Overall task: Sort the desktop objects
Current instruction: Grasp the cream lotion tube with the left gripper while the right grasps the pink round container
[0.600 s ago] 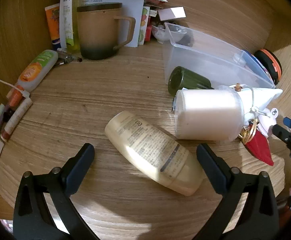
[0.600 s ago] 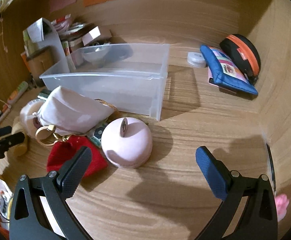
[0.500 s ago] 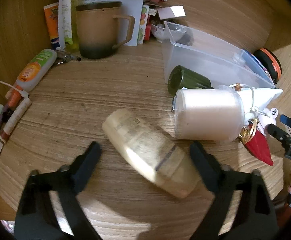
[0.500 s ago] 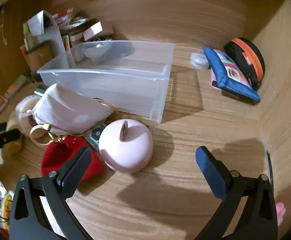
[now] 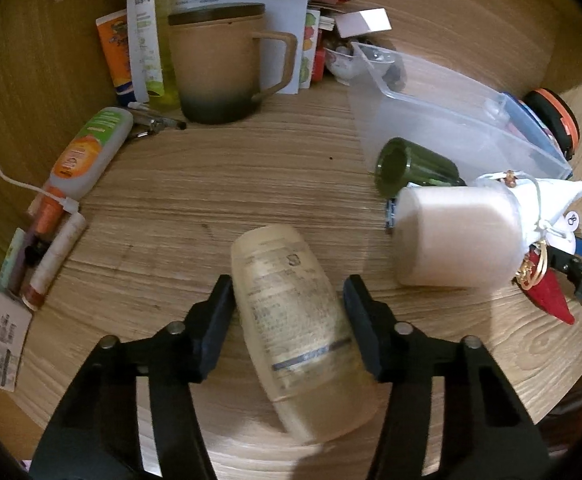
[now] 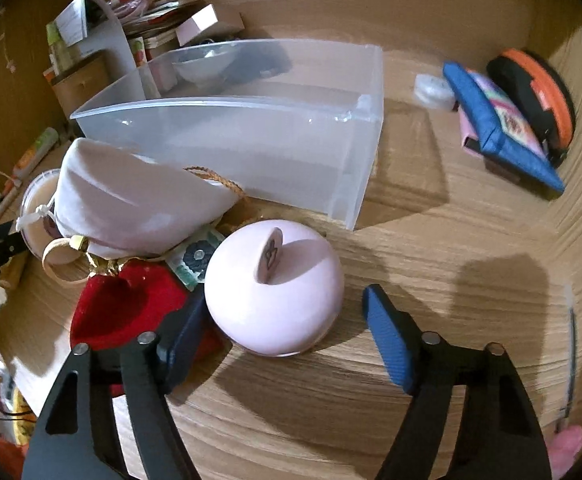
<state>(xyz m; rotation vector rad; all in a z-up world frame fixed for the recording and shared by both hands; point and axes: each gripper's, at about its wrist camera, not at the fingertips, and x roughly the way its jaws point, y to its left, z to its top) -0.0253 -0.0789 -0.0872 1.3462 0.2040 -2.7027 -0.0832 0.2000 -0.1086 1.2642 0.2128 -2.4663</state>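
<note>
Cluttered wooden worktop (image 5: 195, 200) below me: my left gripper (image 5: 287, 304) has jaws just closing, pinching the cream bottle (image 5: 291, 312), long axis running away from me. Right gripper (image 6: 279, 320), jaws closing but still apart, straddles the pink dome (image 6: 275, 292).

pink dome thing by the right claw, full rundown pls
The pink dome is pale, smooth and matte, plastic by the look, with a flat upright tab on top bearing a small dark mark. It sits flat side down on the wooden desk, between the open right claw's blue pads, beside a red pouch.
</note>
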